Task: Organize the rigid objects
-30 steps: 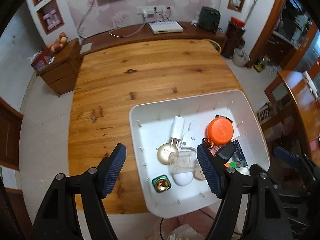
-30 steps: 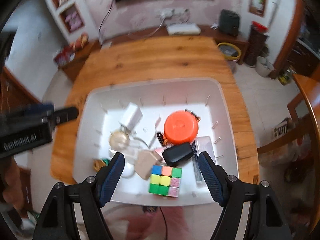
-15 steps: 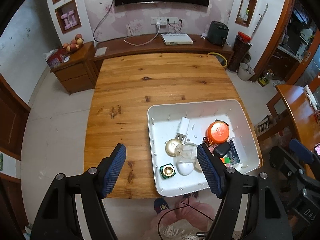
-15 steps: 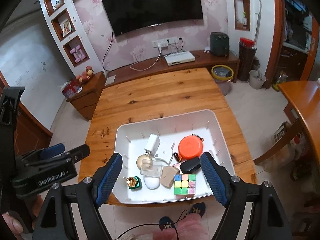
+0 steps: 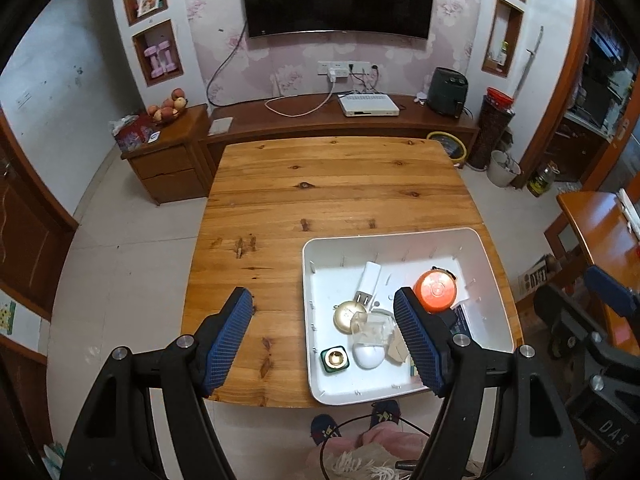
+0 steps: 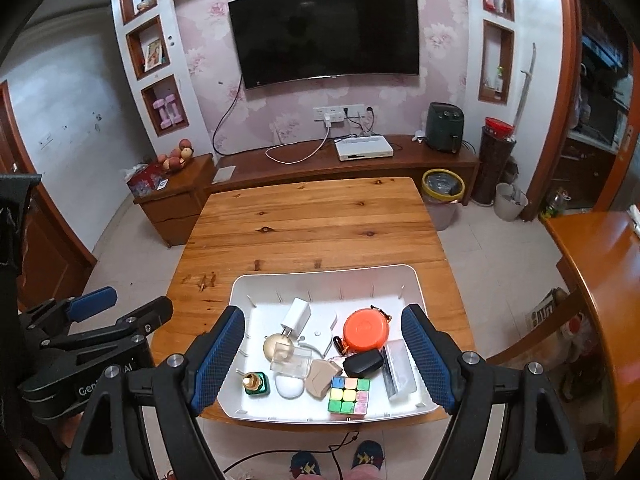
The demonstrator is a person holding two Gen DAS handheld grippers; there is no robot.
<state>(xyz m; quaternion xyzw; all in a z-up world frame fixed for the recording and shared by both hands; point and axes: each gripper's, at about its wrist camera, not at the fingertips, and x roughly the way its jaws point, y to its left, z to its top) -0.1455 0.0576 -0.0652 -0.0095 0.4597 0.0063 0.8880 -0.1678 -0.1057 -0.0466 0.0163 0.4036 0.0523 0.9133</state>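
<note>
Both grippers hang high above the desk (image 6: 312, 220) with nothing between their pads. The left gripper (image 5: 326, 340) is spread wide, released; the right gripper (image 6: 322, 356) likewise stands fully parted over the tray (image 6: 412, 280).

The white tray sits at the desk's near right corner, at about 5 o'clock on the desktop in the left wrist view. Inside it, the orange disc (image 6: 366, 330) lies toward 2 o'clock, with a black case (image 6: 363, 362) just beside it at its near side. The white charger (image 6: 297, 316) lies toward 11 o'clock, its prongs pointing at a gold round lid (image 6: 276, 346). A clear box (image 6: 292, 360) touches that lid. At the near edge, from 7 to 5 o'clock: a green bottle (image 6: 255, 384) (gold cap up), a white dome (image 6: 290, 386), a tan piece (image 6: 322, 376), a cube (image 6: 349, 395) and a clear case (image 6: 400, 368).
</note>
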